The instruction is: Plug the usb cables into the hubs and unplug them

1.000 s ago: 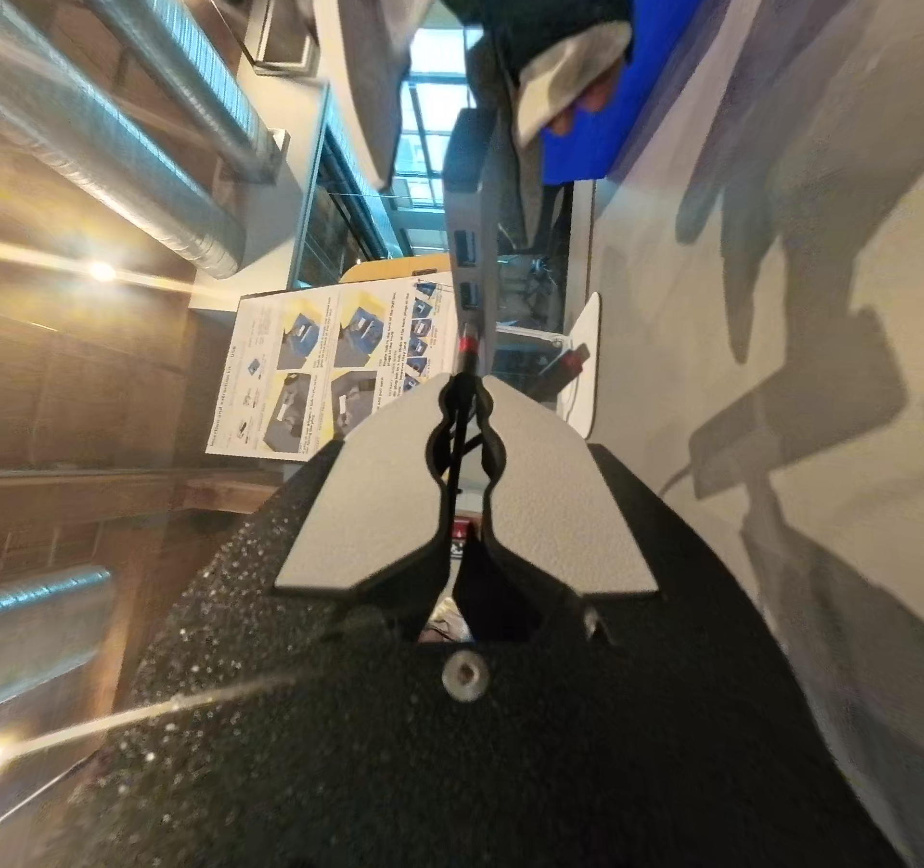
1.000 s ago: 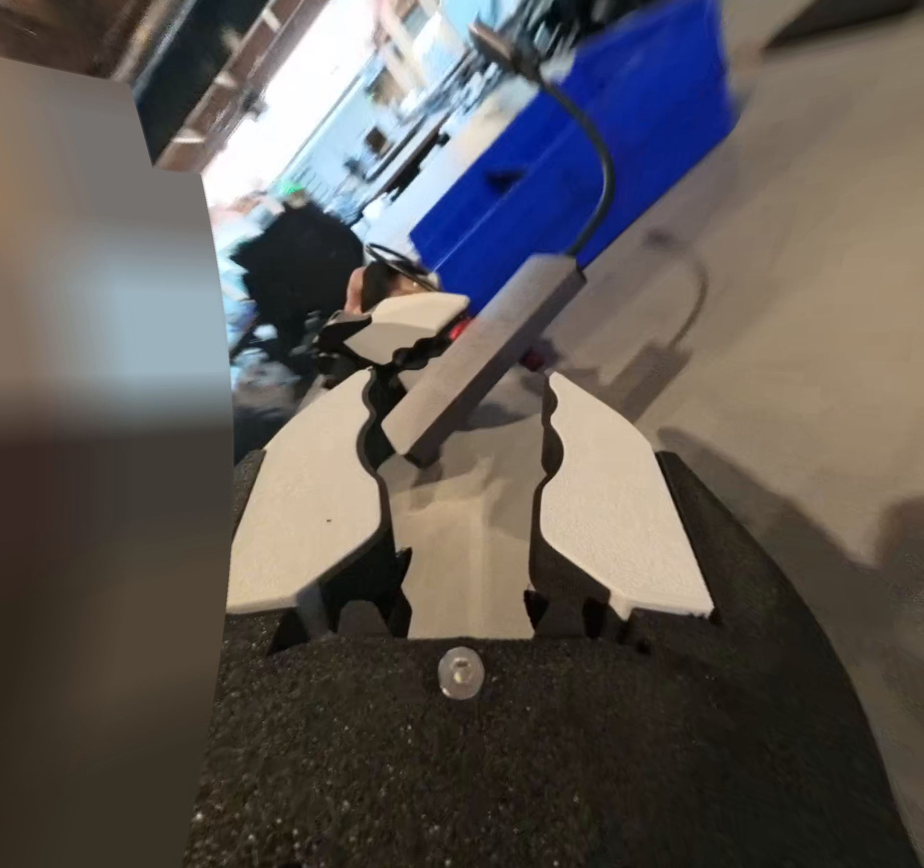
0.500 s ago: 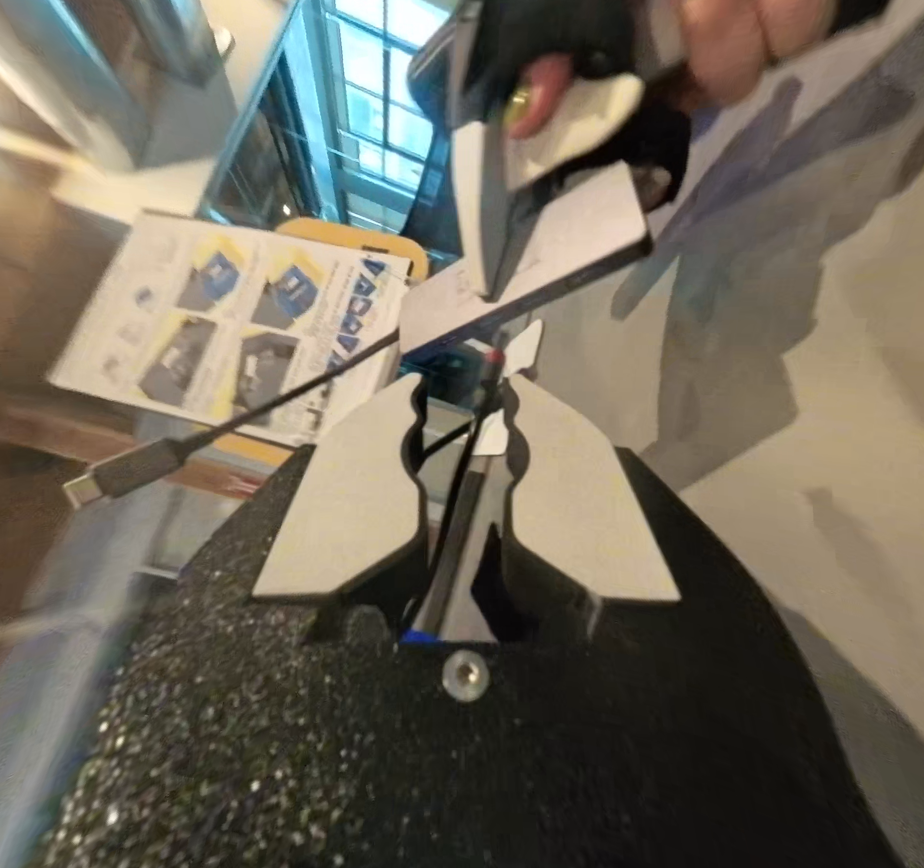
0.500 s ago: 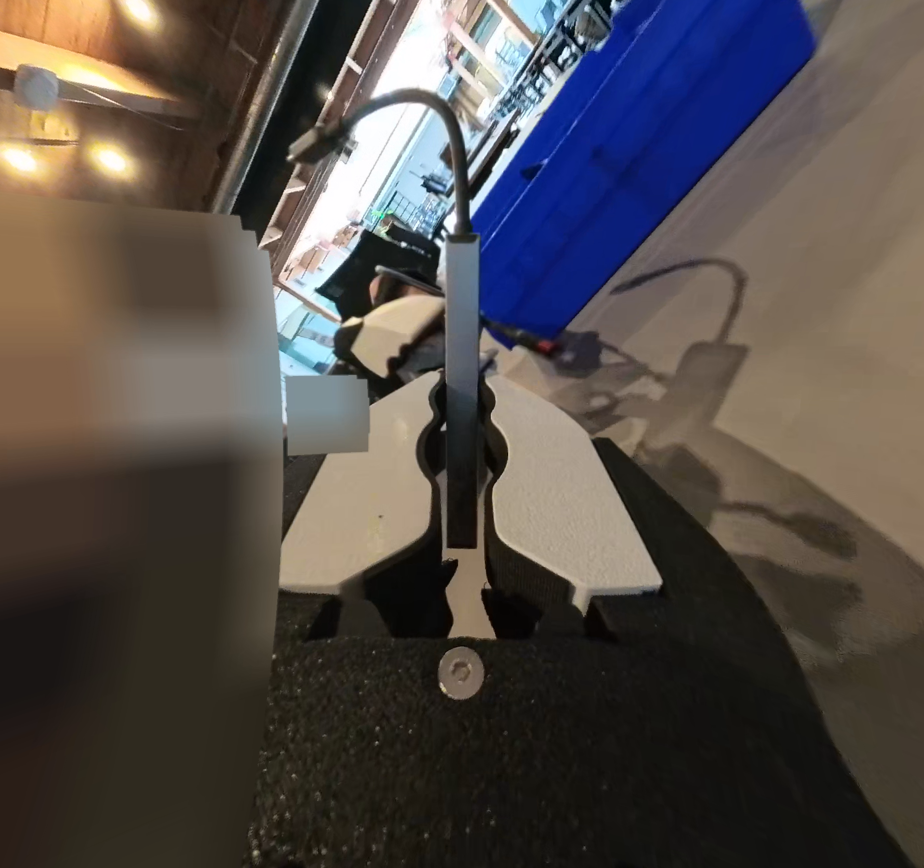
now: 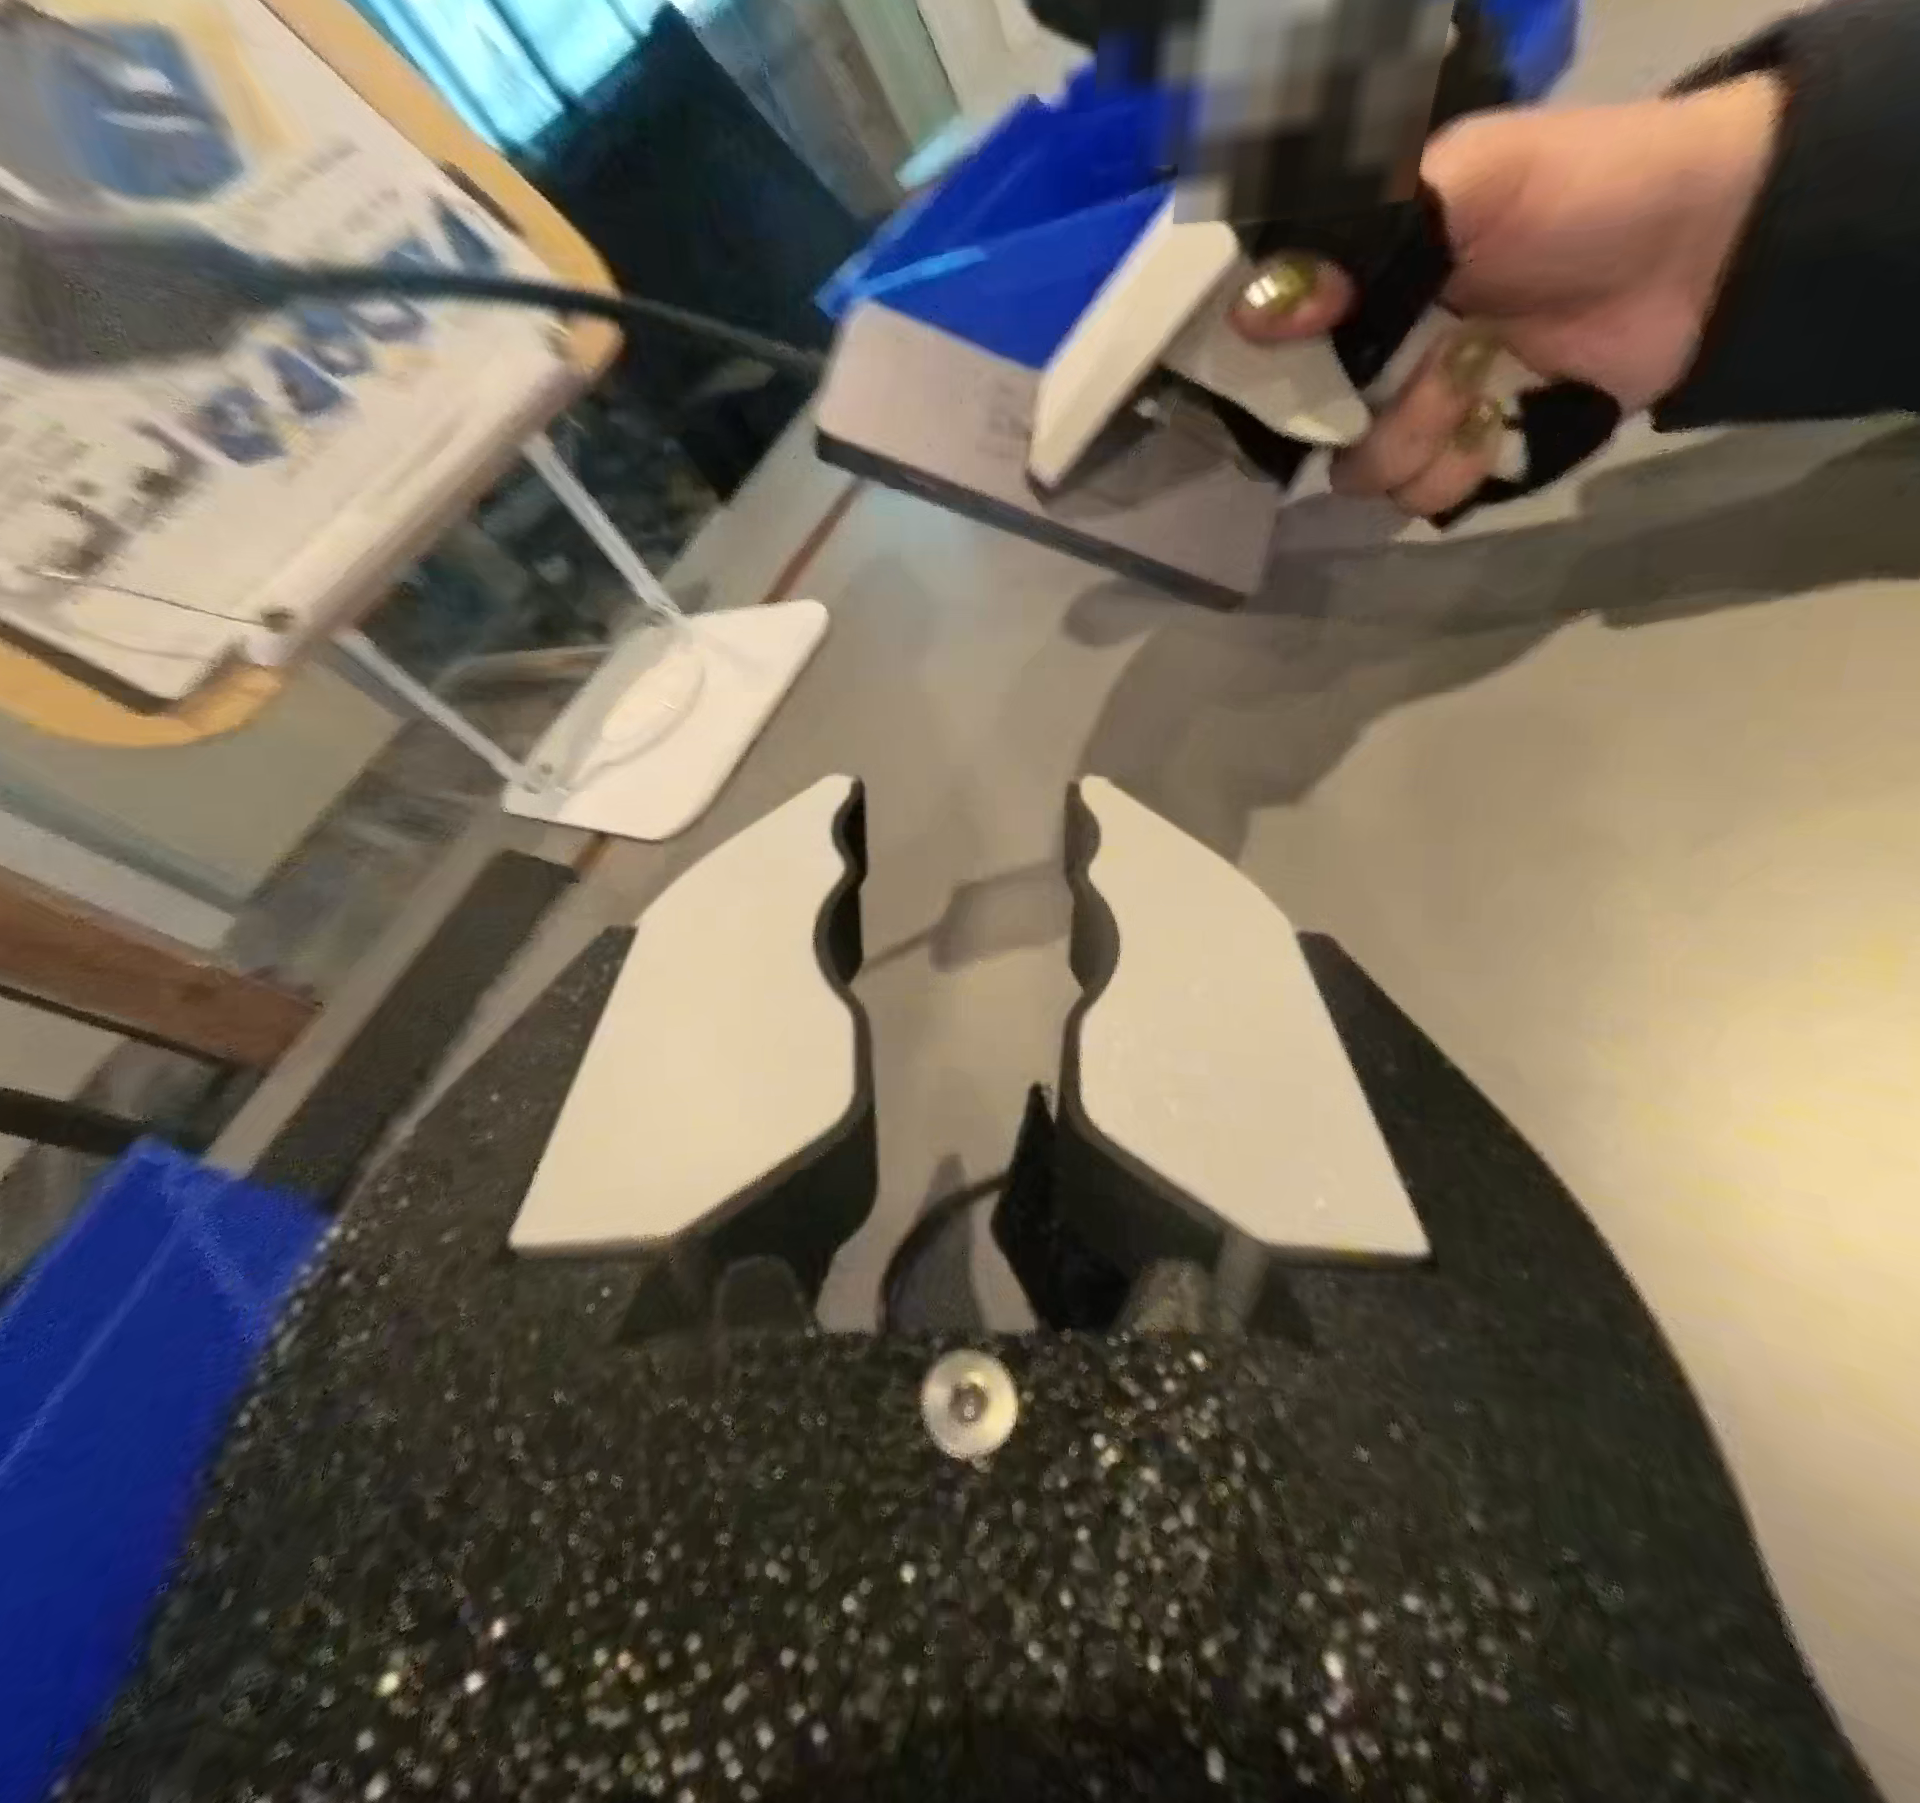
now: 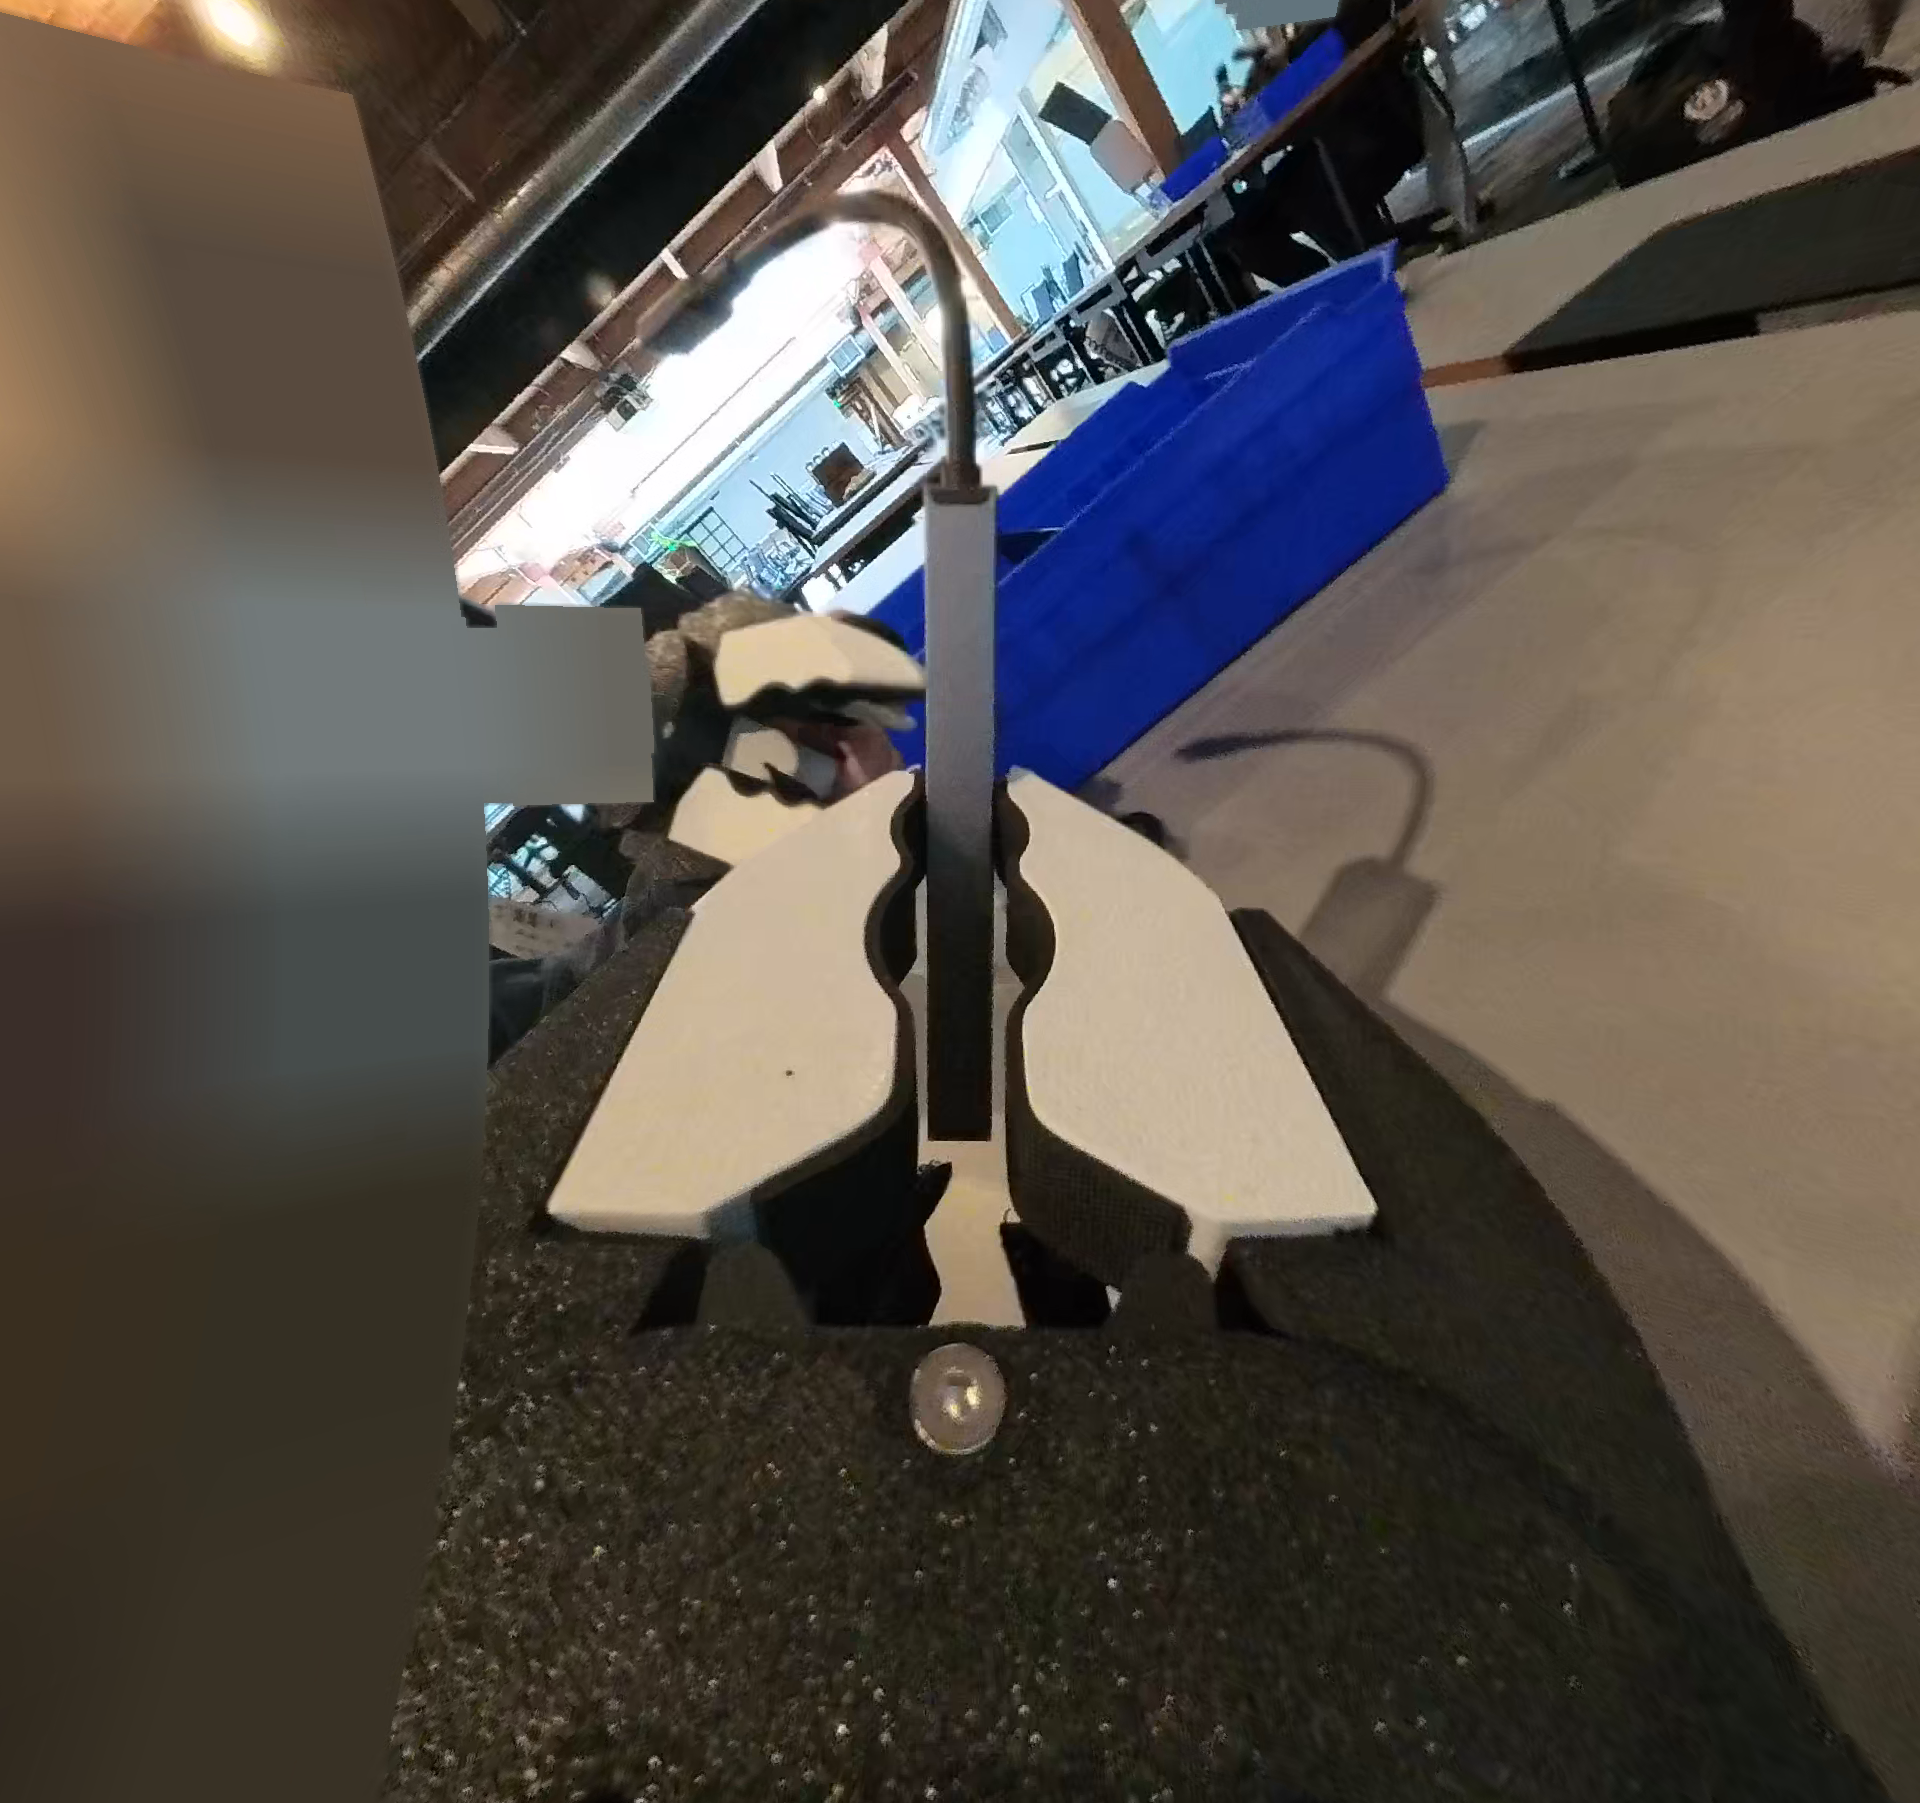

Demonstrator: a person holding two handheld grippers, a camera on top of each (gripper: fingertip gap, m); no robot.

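We see the hub (image 6: 958, 818), a slim grey bar, held edge-on and upright in the right wrist view, lifted clear of the worktop (image 6: 1662, 714). Its own short dark cable (image 6: 935, 299) rises from the far end and curls over to the left (its plug is too blurred to make out). No other cable sits in it.

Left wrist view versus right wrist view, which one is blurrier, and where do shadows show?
Left wrist view: motion-smeared, especially the poster and cable; soft shadows on the table. Right wrist view: sharper; the hub in the right gripper is crisp, its shadow falling on the table at right.
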